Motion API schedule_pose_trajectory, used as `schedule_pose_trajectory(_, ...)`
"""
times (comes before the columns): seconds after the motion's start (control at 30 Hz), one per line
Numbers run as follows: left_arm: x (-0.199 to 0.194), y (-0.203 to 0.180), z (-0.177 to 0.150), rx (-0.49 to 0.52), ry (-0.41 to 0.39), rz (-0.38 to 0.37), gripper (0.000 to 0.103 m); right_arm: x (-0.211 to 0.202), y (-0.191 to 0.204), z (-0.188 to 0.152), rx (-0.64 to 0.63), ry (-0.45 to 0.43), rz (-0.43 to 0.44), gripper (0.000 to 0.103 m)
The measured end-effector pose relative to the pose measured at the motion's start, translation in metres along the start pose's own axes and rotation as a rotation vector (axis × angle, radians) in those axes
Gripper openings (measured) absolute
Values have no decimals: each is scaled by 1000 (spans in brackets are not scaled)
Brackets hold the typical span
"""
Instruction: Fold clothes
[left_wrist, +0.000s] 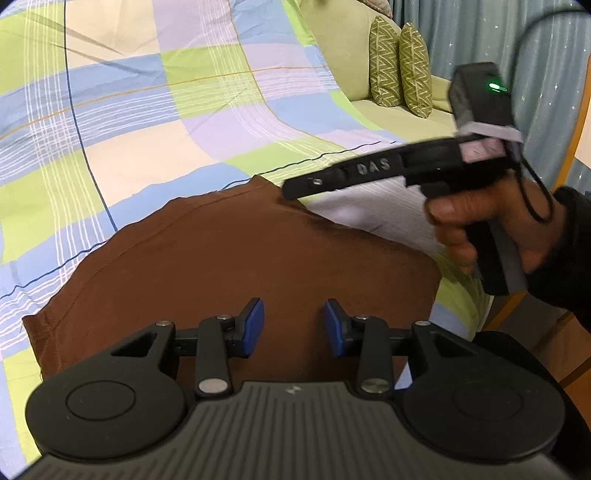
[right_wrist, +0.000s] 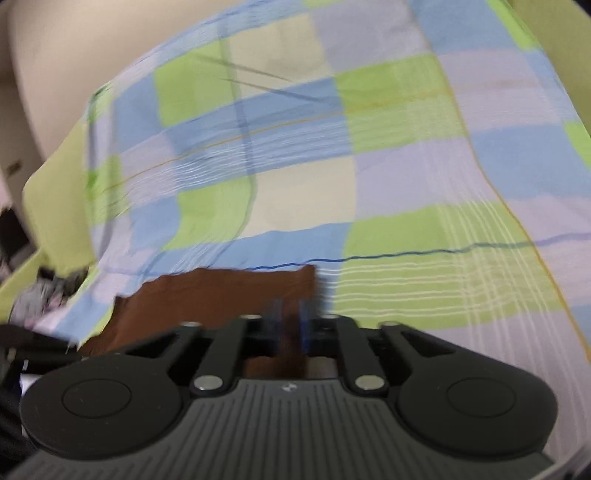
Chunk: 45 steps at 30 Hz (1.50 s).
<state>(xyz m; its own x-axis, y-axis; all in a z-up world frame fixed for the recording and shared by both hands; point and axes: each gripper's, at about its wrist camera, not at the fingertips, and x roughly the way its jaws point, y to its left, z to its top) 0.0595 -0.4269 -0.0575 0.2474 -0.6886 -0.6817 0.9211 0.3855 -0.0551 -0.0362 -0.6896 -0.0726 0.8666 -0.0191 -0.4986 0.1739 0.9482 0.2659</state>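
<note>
A brown garment (left_wrist: 240, 258) lies flat and folded on a checkered sheet (left_wrist: 147, 110) in the left wrist view. My left gripper (left_wrist: 294, 325) hovers over its near edge, open, with the blue pads (left_wrist: 255, 325) apart and only flat cloth seen below the gap. A hand (left_wrist: 517, 221) holds my right gripper (left_wrist: 291, 192) side-on, its tip at the garment's far right corner. The right wrist view is blurred: the right gripper (right_wrist: 291, 321) shows a narrow gap over the brown garment (right_wrist: 221, 291), whose cloth lies flat and unlifted.
The checkered sheet (right_wrist: 369, 166) covers a green sofa (left_wrist: 406, 114) with two patterned cushions (left_wrist: 400, 66) at the back right. A curtain (left_wrist: 480, 33) hangs behind them. A grey heap of cloth (right_wrist: 44, 295) lies at the sheet's left edge. Wooden flooring (left_wrist: 554, 339) shows at the right.
</note>
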Motion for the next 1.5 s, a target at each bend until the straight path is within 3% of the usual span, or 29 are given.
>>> schedule_pose_trajectory(0.1,2,2,-1,-10,-1,-1,44,15,-3,1,2,31,-1,23)
schedule_pose_trajectory(0.13,1,2,-2,-12,-3,-1,44,15,0,1,-19,17,-7,5)
schedule_pose_trajectory(0.27,1,5,-4,-10,-4,4,44,-7,33,-5,-221,-92,33,3)
schedule_pose_trajectory(0.33,2,6,-3,-10,-5,8,44,-15,48,-9,-298,-101,126,3)
schedule_pose_trajectory(0.4,3,6,-2,-11,-8,8,44,-14,52,-12,-324,-83,136,3)
schedule_pose_trajectory(0.6,3,6,-3,-11,-13,7,44,-2,17,3,-137,-69,73,3)
schedule_pose_trajectory(0.73,2,8,-6,-23,-16,6,46,15,-8,7,57,35,119,4)
schedule_pose_trajectory(0.87,2,7,-5,-18,-22,6,47,21,-15,-2,102,54,108,4)
schedule_pose_trajectory(1.07,5,10,-3,-8,-14,6,48,19,-23,-3,192,102,217,7)
schedule_pose_trajectory(1.2,12,10,-6,-10,-4,7,49,7,-50,3,287,26,162,17)
schedule_pose_trajectory(1.3,13,10,-8,-15,-9,7,49,13,-56,5,238,51,74,17)
schedule_pose_trajectory(1.4,14,10,-8,-21,-15,6,49,25,-49,5,143,117,39,17)
schedule_pose_trajectory(1.5,13,9,-7,-22,-17,6,49,31,-42,8,126,129,81,17)
